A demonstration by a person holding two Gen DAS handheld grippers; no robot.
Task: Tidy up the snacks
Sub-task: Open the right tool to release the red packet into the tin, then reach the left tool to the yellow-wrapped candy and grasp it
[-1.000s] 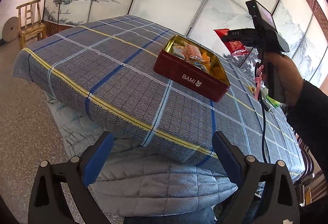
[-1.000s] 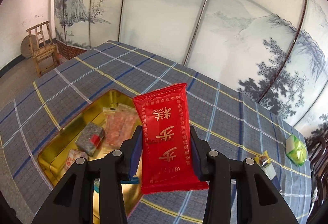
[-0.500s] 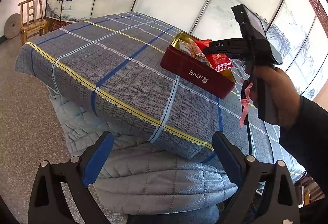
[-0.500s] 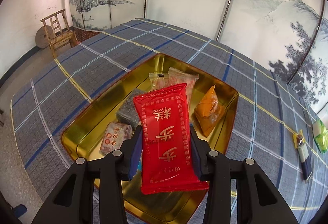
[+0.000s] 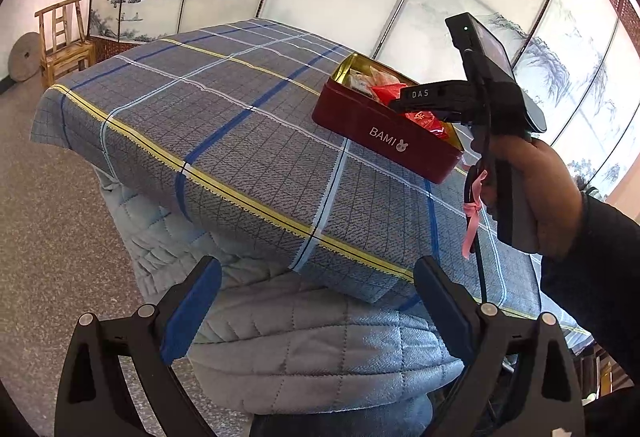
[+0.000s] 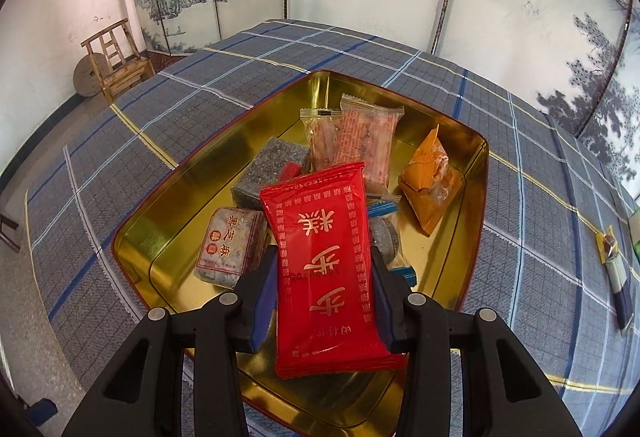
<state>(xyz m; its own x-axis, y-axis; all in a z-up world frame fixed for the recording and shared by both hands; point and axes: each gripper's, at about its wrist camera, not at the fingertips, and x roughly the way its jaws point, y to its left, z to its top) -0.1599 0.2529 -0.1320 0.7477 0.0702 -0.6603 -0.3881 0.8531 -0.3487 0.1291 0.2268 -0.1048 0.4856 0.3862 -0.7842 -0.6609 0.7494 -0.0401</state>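
Right wrist view: right gripper clamps the red packet by its long sides, held above the tin's near half. Tin sits on the plaid tablecloth, wide bare cloth toward the far and left edges. Inside the tin: six wrapped snacks visible, bare gold floor in the near-left corner. Two more packets lie by the cloth's right edge. Left gripper hangs off the table's near edge, jaws spread, nothing between them.
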